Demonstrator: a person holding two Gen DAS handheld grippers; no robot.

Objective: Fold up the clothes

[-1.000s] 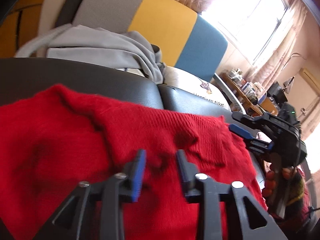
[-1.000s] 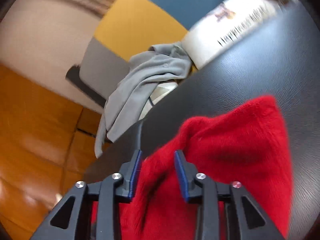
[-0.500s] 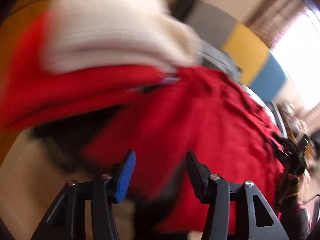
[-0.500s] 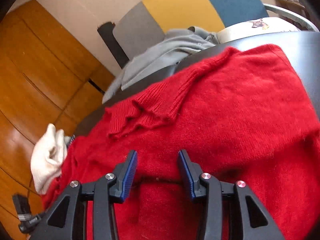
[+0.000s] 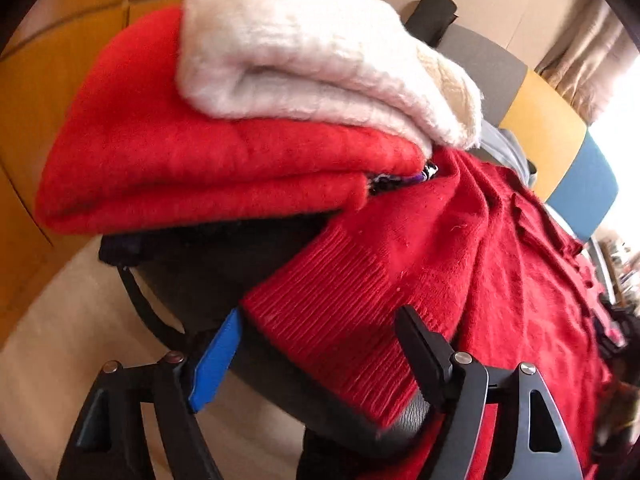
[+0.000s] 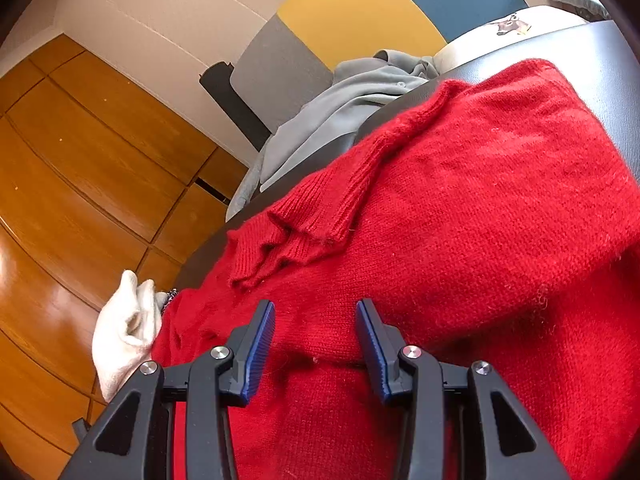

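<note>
Folded stack [image 5: 224, 152] crowds the seat's end — floor [image 5: 60, 320] beside it (bare) lies open.

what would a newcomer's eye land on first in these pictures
The bright red sweater spread across the dark seat fills both views, one sleeve folded over its body. At its far end, a fluffy white garment sits on a folded red one. Behind, a grey garment is draped by a grey, yellow and blue chair back.

Red knit sweater [image 6: 460, 220] spread flat, sleeve folded across
</note>
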